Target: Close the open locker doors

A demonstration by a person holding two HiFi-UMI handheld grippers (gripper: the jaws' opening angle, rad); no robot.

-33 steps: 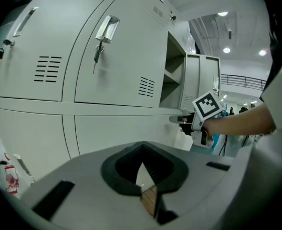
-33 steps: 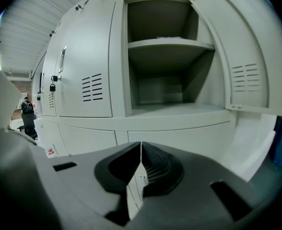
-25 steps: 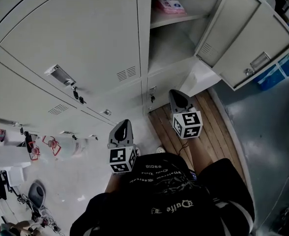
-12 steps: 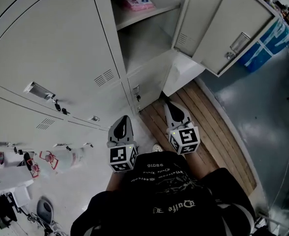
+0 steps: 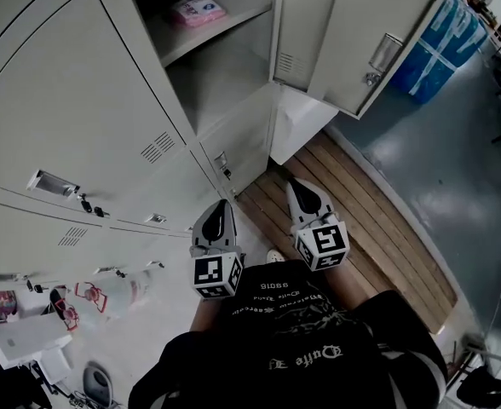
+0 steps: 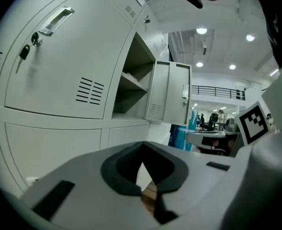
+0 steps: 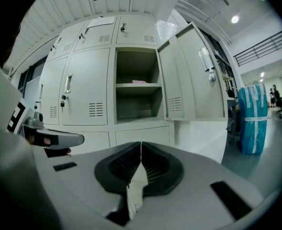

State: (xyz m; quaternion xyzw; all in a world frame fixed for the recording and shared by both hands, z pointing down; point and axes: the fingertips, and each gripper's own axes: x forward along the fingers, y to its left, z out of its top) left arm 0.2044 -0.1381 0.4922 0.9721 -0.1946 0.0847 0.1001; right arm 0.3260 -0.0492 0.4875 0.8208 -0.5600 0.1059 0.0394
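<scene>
You face the open compartment (image 5: 221,66), left gripper (image 5: 220,208) and right gripper (image 5: 298,187) both pinched together and empty. Right of it hangs the open locker door (image 5: 353,32): stiff, likely light sheet metal, best pushed near its handle (image 5: 385,51).

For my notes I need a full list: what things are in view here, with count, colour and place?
closed locker doors: several, pale grey, left of the open locker
open locker door: one, pale grey, swung out to the right
pink packet: one, inside the open locker
keys: at least one bunch, dark, hanging from a closed door's lock
wooden boards: brown, floor before the lockers
blue wrapped bundle: one, beyond the open door
left gripper: grey, jaws together, empty
right gripper: grey, jaws together, empty
</scene>
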